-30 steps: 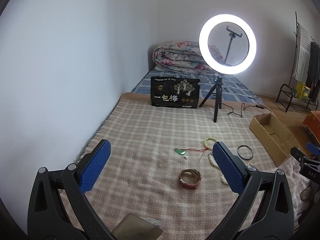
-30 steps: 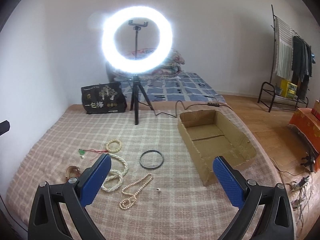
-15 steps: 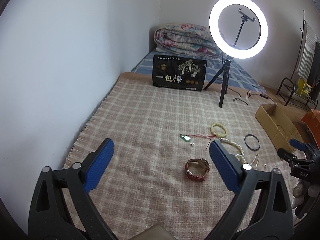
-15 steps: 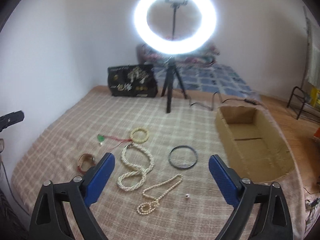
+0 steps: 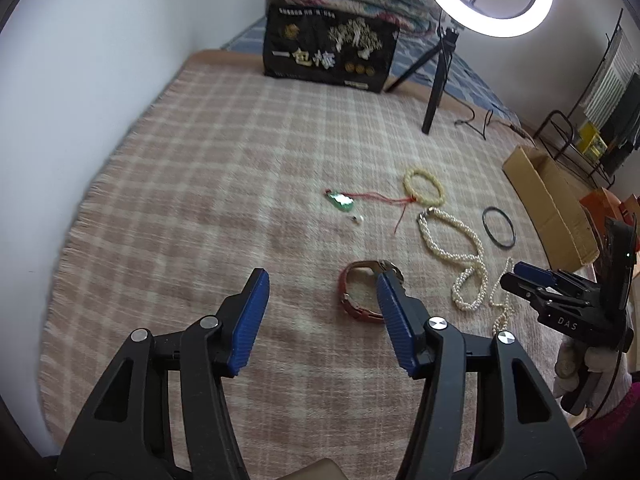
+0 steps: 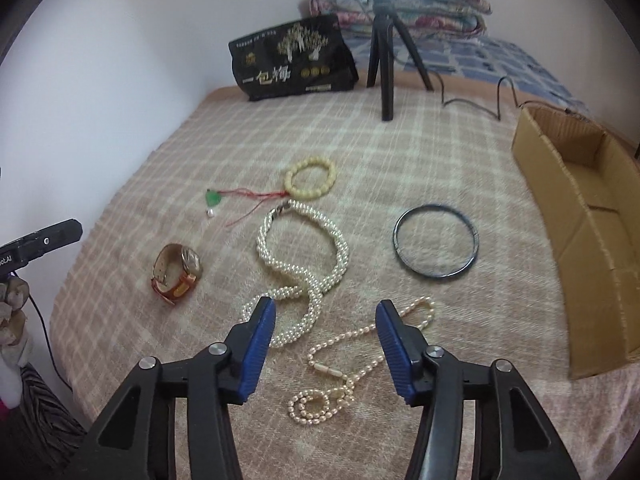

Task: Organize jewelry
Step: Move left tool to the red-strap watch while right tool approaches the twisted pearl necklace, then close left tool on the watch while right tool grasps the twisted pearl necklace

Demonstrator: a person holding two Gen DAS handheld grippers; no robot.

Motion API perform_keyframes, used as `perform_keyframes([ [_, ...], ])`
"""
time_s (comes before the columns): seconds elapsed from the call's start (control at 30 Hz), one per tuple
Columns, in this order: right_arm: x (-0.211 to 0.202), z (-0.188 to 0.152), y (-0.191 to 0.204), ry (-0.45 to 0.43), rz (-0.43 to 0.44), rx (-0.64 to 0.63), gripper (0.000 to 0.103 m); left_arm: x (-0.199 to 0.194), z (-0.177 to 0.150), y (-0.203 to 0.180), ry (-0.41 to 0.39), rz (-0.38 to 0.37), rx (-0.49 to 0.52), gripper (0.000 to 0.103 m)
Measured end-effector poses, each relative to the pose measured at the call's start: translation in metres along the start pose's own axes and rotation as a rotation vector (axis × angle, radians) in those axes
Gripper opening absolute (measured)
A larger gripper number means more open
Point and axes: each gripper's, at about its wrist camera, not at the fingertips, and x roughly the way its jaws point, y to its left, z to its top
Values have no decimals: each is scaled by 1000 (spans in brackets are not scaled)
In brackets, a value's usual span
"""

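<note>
Jewelry lies on a checked blanket (image 5: 200, 184). My left gripper (image 5: 320, 280) is open and empty, just left of a brown-strap watch (image 5: 362, 308), also in the right wrist view (image 6: 176, 270). My right gripper (image 6: 326, 312) is open and empty above a thin pearl necklace (image 6: 340, 376) and next to a thick white pearl rope (image 6: 316, 264). Farther off lie a cream bead bracelet (image 6: 310, 178), a green pendant on red cord (image 6: 214, 199), a small loose pearl (image 6: 209, 213) and a dark bangle (image 6: 436, 242).
An open cardboard box (image 6: 592, 216) stands at the right edge of the blanket. A ring light tripod (image 6: 384, 60) with its cable and a black printed bag (image 6: 292, 60) stand at the back. A folded quilt (image 6: 400, 4) lies behind. A wall runs along the left.
Both grippers have dropped down and forward toward the blanket. The left one now sits beside the watch, the right one over the pearl necklaces. Both stay open.
</note>
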Motion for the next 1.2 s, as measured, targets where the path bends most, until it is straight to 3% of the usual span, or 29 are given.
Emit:
perform_keyframes([
  [0.27,13,1,3,40,30,7,41,47,-1,6,155,-56,-67,51],
  [0.5,24,3,-1,67,14,18,38,68,-3,10,212,-74,-98,51],
  [0.8,35,5,2,79,-8,-7,35,87,-2,11,245,-76,-126,51],
  [1.2,44,5,16,98,-70,-87,33,105,3,7,224,-5,-107,33],
])
